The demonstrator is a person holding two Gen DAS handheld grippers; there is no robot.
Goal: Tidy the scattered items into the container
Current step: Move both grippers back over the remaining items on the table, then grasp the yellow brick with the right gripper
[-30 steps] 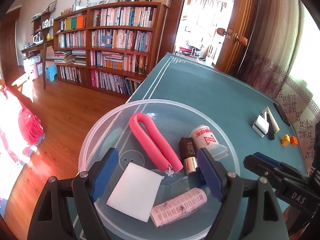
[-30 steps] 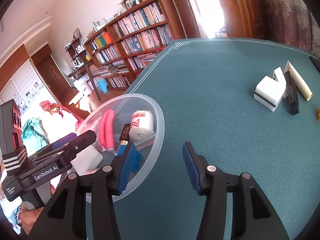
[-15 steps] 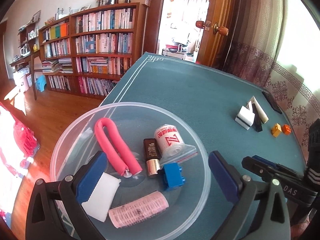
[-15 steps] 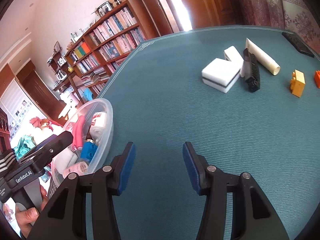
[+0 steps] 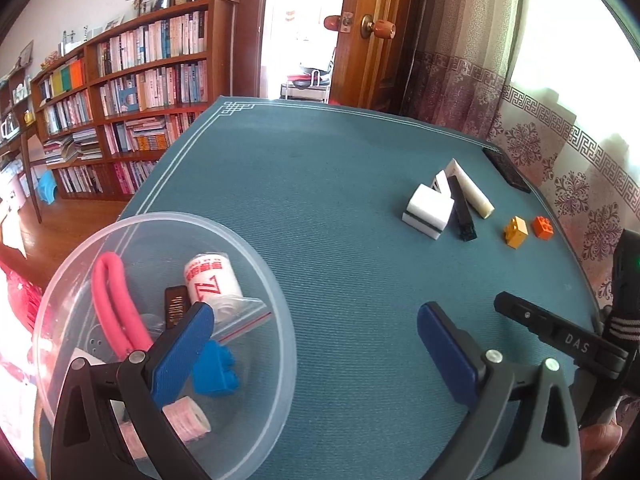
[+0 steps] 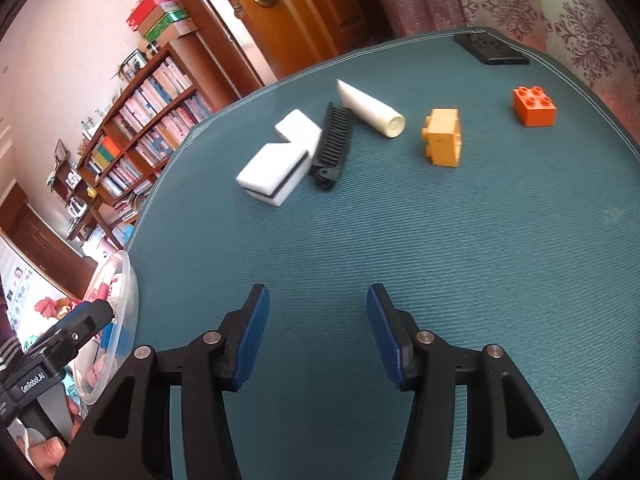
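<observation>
A clear plastic bowl (image 5: 276, 336) sits at the table's near left corner, holding a pink foam curler (image 5: 112, 304), a white roll (image 5: 212, 276), a blue brick (image 5: 216, 372) and other small items. My left gripper (image 5: 316, 344) is open, its left finger over the bowl's right side. Farther right lie a white sponge block (image 6: 272, 172), a black comb (image 6: 332, 144), a cream tube (image 6: 372, 110), a yellow brick (image 6: 442, 142) and an orange brick (image 6: 534, 106). My right gripper (image 6: 316, 332) is open and empty, short of the sponge.
A black phone-like slab (image 6: 492, 50) lies at the far right table edge by the curtain. Bookshelves (image 5: 132, 92) and an open wooden door (image 5: 372, 32) stand beyond the teal table (image 5: 304, 184). A hand (image 6: 48, 448) holds the left tool low at left.
My left gripper has swung right, off the bowl's middle, and its jaws have widened; the blue brick now lies in the bowl. My right gripper has turned right toward the scattered items.
</observation>
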